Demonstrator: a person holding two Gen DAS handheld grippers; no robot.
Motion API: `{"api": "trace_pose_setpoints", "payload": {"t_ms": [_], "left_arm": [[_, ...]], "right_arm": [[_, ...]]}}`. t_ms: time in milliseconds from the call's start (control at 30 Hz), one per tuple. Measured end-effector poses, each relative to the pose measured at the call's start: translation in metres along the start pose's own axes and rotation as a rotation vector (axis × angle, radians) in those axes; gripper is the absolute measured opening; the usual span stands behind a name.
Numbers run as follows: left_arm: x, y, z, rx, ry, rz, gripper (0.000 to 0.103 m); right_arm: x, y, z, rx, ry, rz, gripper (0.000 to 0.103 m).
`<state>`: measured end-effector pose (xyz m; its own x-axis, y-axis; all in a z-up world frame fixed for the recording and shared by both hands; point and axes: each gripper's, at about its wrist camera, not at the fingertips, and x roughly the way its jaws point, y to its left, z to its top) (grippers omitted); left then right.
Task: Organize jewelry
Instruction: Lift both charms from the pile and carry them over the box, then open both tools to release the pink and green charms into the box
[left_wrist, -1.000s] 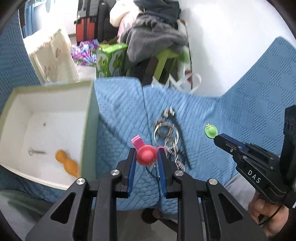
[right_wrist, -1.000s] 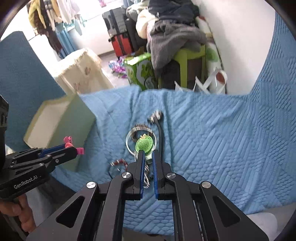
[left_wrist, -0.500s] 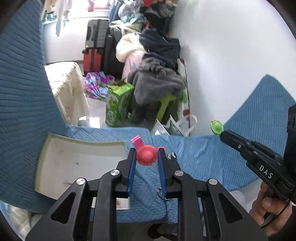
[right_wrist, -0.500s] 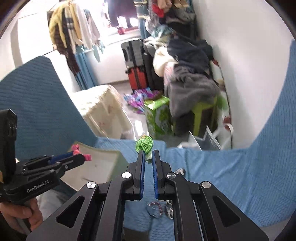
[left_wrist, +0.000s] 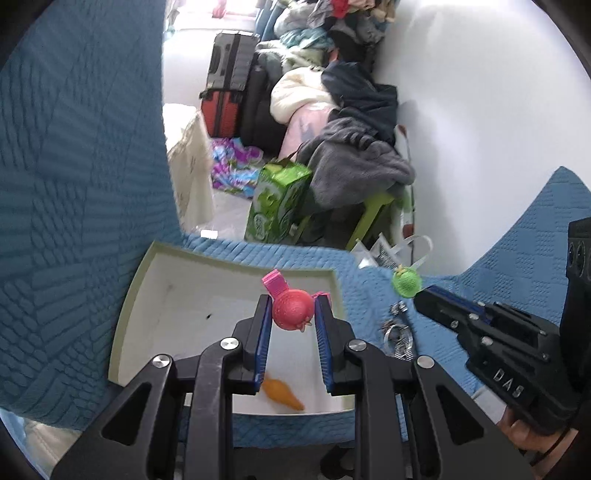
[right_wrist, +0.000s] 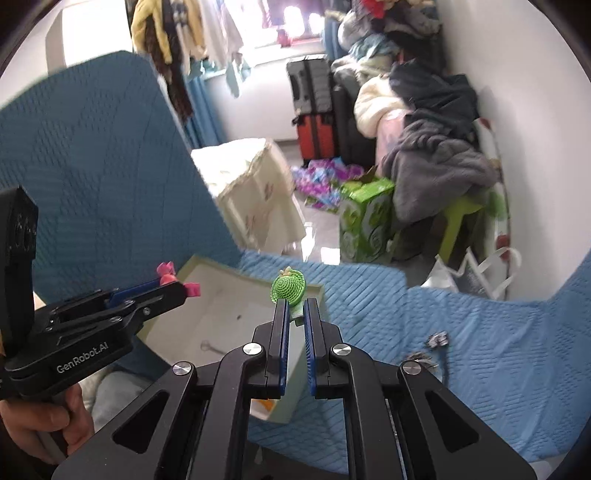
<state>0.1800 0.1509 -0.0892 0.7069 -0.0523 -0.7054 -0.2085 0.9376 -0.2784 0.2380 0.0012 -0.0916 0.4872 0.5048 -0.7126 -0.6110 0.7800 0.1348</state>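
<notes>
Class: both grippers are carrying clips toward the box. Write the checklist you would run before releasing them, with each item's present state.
1. Left gripper shut on red clip: ok.
2. Right gripper shut on green clip: ok.
3. Red clip over the box: ok.
4. Green clip over the box: cannot tell.
5. Bare floor in the box beside the orange piece: ok.
6. Chains left on the cover: not ok.

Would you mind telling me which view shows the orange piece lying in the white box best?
The left wrist view: the orange piece lies unobstructed on the white box floor, just behind the left tongs. The right wrist view shows only an orange sliver beneath the right tongs.
</notes>
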Motion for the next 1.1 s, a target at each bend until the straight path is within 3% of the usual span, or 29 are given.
{"api": "trace_pose_setpoints", "payload": {"t_ms": [433,733,833,900,933,1100], "left_arm": [[0.037,0.037,-0.027,-0.032,0.068,0.041,0.024],[0.034,0.036,-0.027,-0.041,0.058,0.051,0.024],[0.028,0.037,-0.023,-0.062,0.047,0.046,0.039],[0.018,0.035,-0.021,-0.065,0.025,0.06,0.05],[0.013,0.033,-0.019,-0.063,0.014,0.06,0.05],[-0.013,0.016,-0.01,-0.041,-0.037,0.059,0.05]], "right_arm": [[0.071,0.032,-0.034,-0.056,0.128,0.03,0.006],[0.081,0.035,-0.04,-0.073,0.166,0.047,0.007],[0.074,0.034,-0.036,-0.073,0.152,0.048,0.011],[0.066,0.032,-0.032,-0.067,0.136,0.052,0.021],[0.061,0.031,-0.03,-0.064,0.124,0.054,0.025],[0.029,0.025,-0.013,-0.062,0.059,0.071,0.025]]}}
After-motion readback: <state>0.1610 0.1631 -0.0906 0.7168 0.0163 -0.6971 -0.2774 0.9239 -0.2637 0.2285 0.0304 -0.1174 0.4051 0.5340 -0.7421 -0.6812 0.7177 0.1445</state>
